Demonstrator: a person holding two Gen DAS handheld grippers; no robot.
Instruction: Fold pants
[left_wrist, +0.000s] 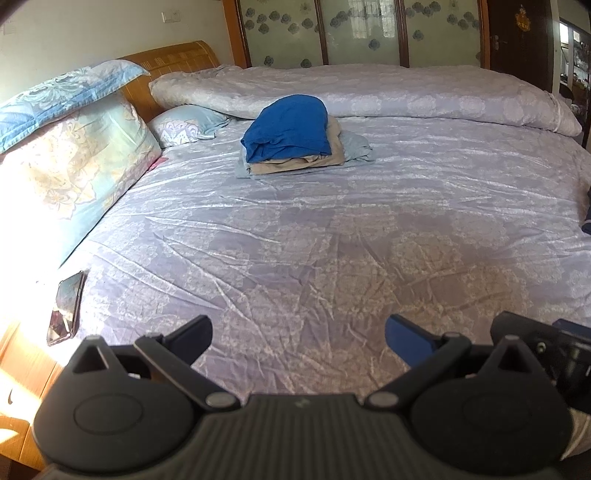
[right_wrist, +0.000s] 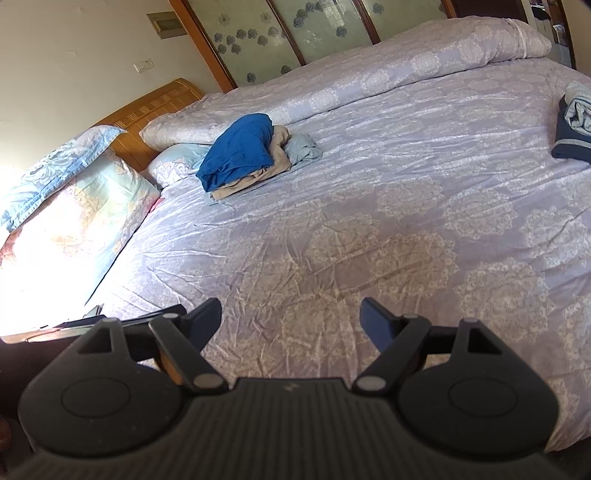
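Note:
A stack of folded clothes lies far up the bed near the pillows: a blue piece (left_wrist: 290, 127) on top, a beige piece (left_wrist: 295, 163) under it, a light blue piece (left_wrist: 354, 147) at the bottom. The stack also shows in the right wrist view (right_wrist: 238, 151). A second pile of dark navy and grey-blue clothes (right_wrist: 574, 125) lies at the bed's right side. My left gripper (left_wrist: 298, 332) is open and empty above the near part of the bed. My right gripper (right_wrist: 291, 317) is open and empty, also over the near bedsheet.
The bed has a lilac patterned sheet (left_wrist: 332, 240). A rolled duvet (left_wrist: 369, 92) lies along the far side. Pillows (left_wrist: 74, 162) lean against the wooden headboard (left_wrist: 173, 57) on the left. A phone (left_wrist: 66, 306) lies near the left edge. Wardrobe doors (left_wrist: 362, 29) stand behind.

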